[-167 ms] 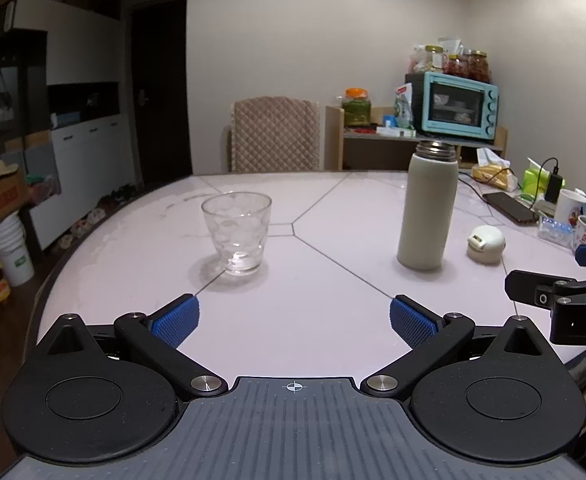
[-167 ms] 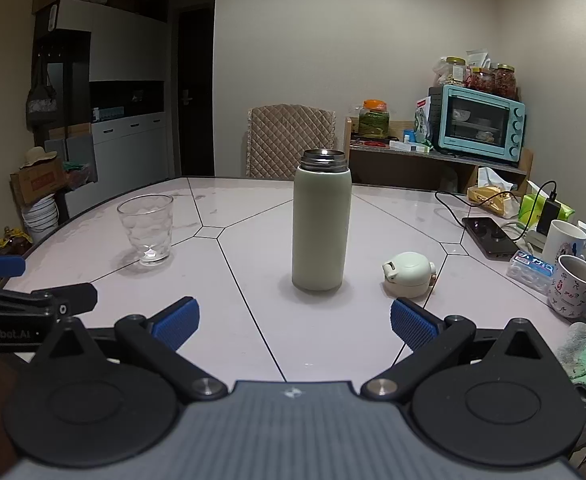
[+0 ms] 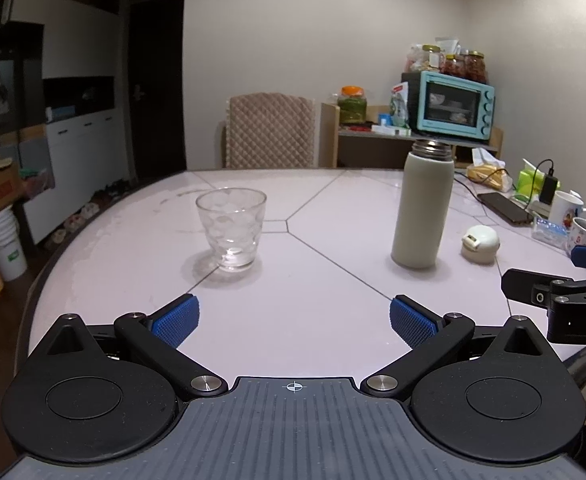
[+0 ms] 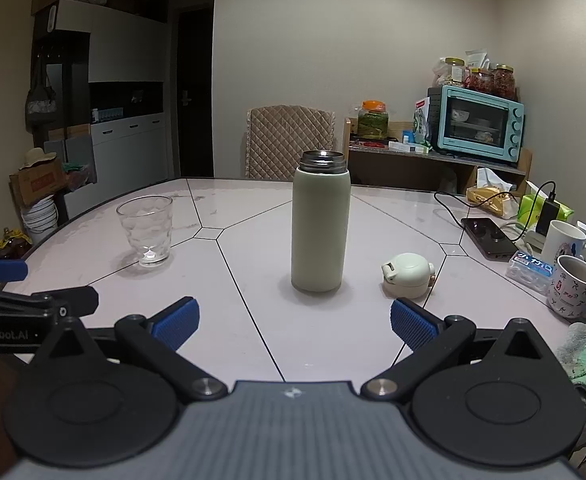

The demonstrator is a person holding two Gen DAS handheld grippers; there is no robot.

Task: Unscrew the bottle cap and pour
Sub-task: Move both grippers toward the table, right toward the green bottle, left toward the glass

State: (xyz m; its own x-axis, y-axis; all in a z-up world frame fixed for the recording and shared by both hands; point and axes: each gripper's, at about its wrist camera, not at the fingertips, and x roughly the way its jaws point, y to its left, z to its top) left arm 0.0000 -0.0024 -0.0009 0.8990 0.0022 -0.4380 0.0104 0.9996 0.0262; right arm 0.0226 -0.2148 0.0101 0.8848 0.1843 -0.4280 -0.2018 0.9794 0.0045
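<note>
Cap (image 4: 408, 274) is already off, lying on the counter (image 4: 253, 320) just right of the bottle (image 4: 320, 224). Bottle: pale green, matte, upright mid-counter, bare steel threaded mouth. Glass (image 4: 145, 230) sits far left, looks empty. Both the left gripper (image 3: 291, 314) and right gripper (image 4: 291, 316) have fingers spread wide, holding nothing. Pour step, I'd say: grip the body mid-height with the right, square on, carry to the glass, tilt slowly.
</note>
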